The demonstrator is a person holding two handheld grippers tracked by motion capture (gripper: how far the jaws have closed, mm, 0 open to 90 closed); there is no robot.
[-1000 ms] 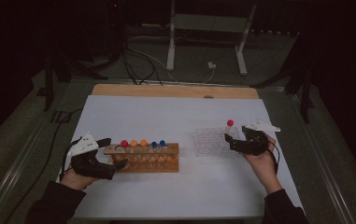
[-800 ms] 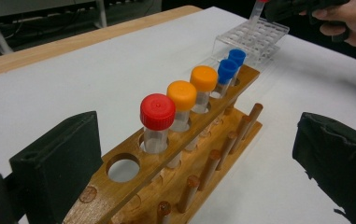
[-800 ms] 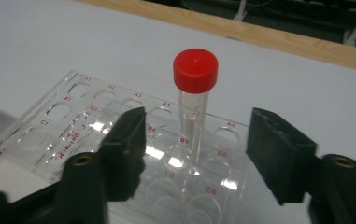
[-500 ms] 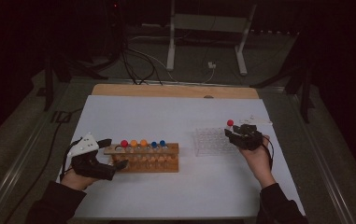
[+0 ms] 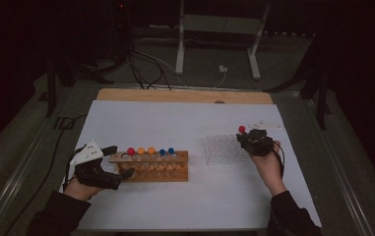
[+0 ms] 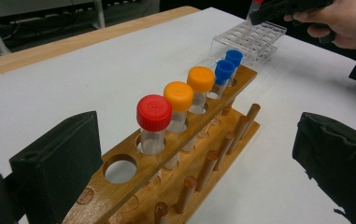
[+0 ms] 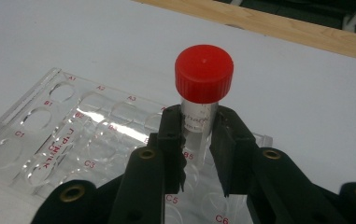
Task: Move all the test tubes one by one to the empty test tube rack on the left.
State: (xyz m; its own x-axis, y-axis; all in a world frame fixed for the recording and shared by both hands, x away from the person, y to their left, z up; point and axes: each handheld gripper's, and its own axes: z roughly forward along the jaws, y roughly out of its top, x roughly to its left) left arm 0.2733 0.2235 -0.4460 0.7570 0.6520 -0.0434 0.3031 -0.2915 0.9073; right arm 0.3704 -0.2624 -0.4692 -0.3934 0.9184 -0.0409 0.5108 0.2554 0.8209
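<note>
On wooden rack point(image 6: 213, 135): five tubes; sixth point(image 7: 202, 100) gripped.

Wooden rack point(image 5: 153, 167) sits left on counter point(image 5: 190, 123), five tubes point(image 5: 149, 151) standing in it; clear well plate point(image 5: 224, 149) right, one tube point(image 7: 202, 93) upright over it

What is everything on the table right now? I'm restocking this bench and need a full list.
Wooden rack: one, brown, table's left.
Capped tubes in rack: five; one red, two orange, two blue.
Clear well plate: one, table's right.
Red-capped tube: one, clamped upright over the plate.
Table: one, white top, wooden far edge.
Left claw: black, open around the rack's end.
Right claw: black, just closed on the tube.
</note>
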